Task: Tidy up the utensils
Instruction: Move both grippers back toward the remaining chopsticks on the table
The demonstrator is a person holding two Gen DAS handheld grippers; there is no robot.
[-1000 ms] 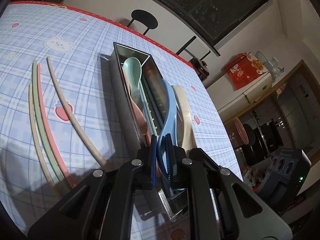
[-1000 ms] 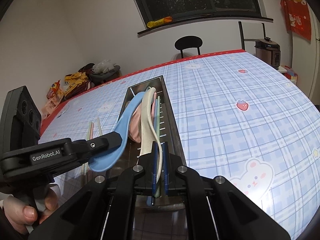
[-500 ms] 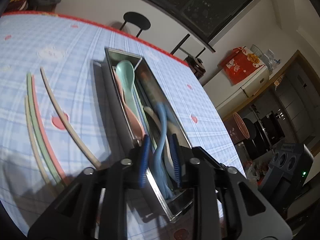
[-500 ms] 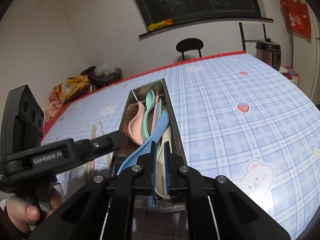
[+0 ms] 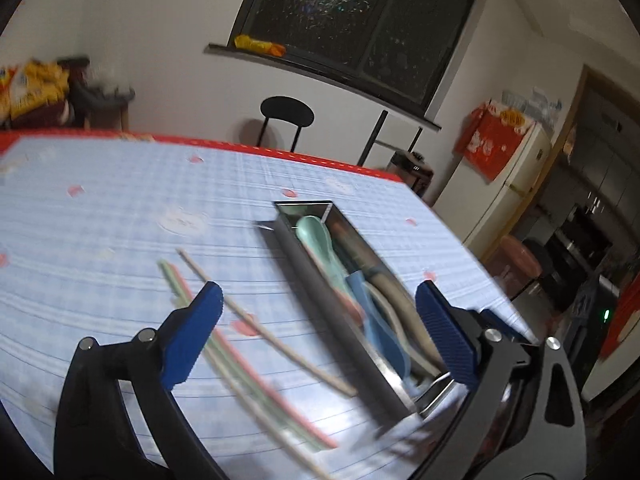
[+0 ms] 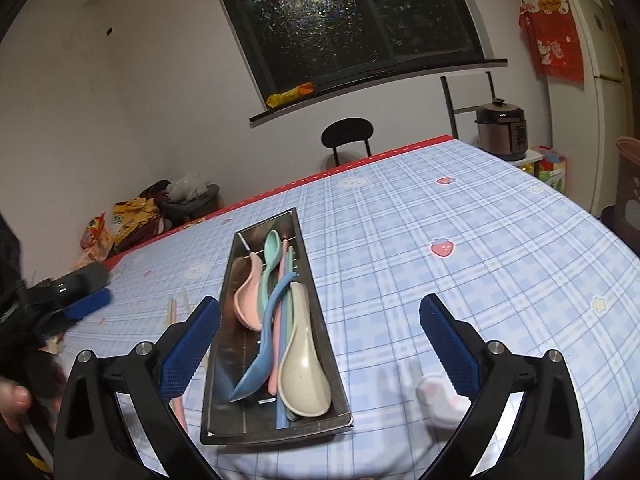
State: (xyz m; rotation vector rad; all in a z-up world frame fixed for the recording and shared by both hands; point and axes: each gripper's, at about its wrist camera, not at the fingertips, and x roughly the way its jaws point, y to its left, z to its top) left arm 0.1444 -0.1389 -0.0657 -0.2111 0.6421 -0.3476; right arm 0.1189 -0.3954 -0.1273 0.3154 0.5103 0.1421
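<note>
My left gripper (image 5: 318, 326) and right gripper (image 6: 320, 340) both opening wide, empty; spoons lie in steel tray (image 6: 228, 364).

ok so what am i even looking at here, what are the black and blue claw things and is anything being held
These are two hand-held grippers, one in each of a person's hands, each with a fisheye camera looking along its fingers. One picture is from the left gripper, the other from the right gripper. Both sets of jaws are opening and nothing is between them, so nothing is held. On the blue checked tablecloth sits a metal tray holding a blue spoon, a cream spoon, a pink spoon and a mint spoon. Several loose chopsticks lie beside the tray. The left view is blurred.
</note>
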